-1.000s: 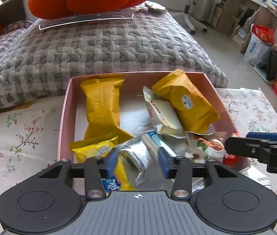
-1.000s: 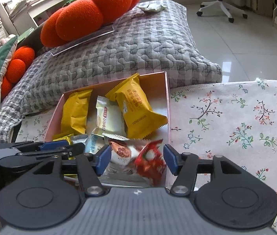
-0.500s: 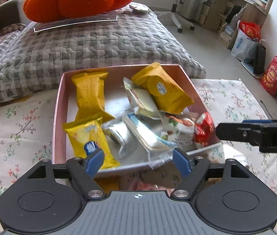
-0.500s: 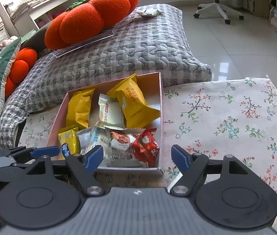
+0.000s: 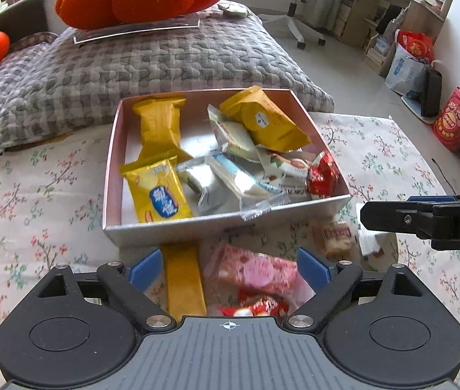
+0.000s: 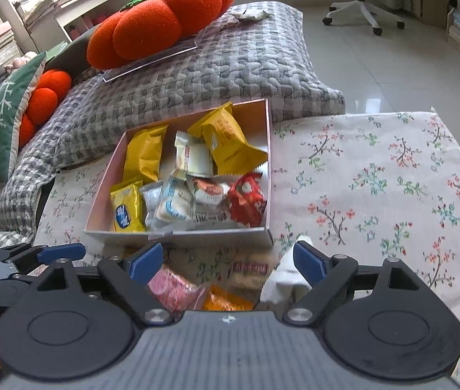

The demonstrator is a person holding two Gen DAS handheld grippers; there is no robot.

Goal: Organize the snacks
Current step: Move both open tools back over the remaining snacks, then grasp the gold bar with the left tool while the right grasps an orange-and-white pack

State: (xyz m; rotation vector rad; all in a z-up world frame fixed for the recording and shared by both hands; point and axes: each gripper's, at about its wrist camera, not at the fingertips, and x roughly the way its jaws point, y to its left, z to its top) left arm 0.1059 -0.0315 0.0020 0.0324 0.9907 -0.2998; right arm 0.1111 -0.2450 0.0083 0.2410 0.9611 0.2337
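Both grippers released, fingers wide, nothing pinched; jaws on both have just been opening. Left gripper (image 5: 228,268) and right gripper (image 6: 226,258) sit just near of the pink box (image 5: 177,227), above loose snacks on the floral-cloth worktop (image 6: 376,178).

Box contents, both views: two yellow packs at the far side, a yellow pack with blue label (image 5: 158,191) at near-left, white/silver wrappers mid, red wrapper (image 5: 322,175) at near-right. One clear wrapper edge (image 5: 256,213) overhangs the near wall.

Left view only: long yellow bar (image 5: 184,279) and pink pack (image 5: 256,271) between the left fingers but untouched, red pack below them, right gripper's finger coming in from the right, plus a fingertip at the right edge.

Right view only: orange pack (image 6: 226,300), white crumpled wrapper (image 6: 282,279) beside the right finger, beige bar (image 6: 251,271), left gripper's fingers at the left edge, green cushion and bookshelf far left.

Grey quilted cushion (image 6: 213,61) with an orange pumpkin pillow behind the box in both.
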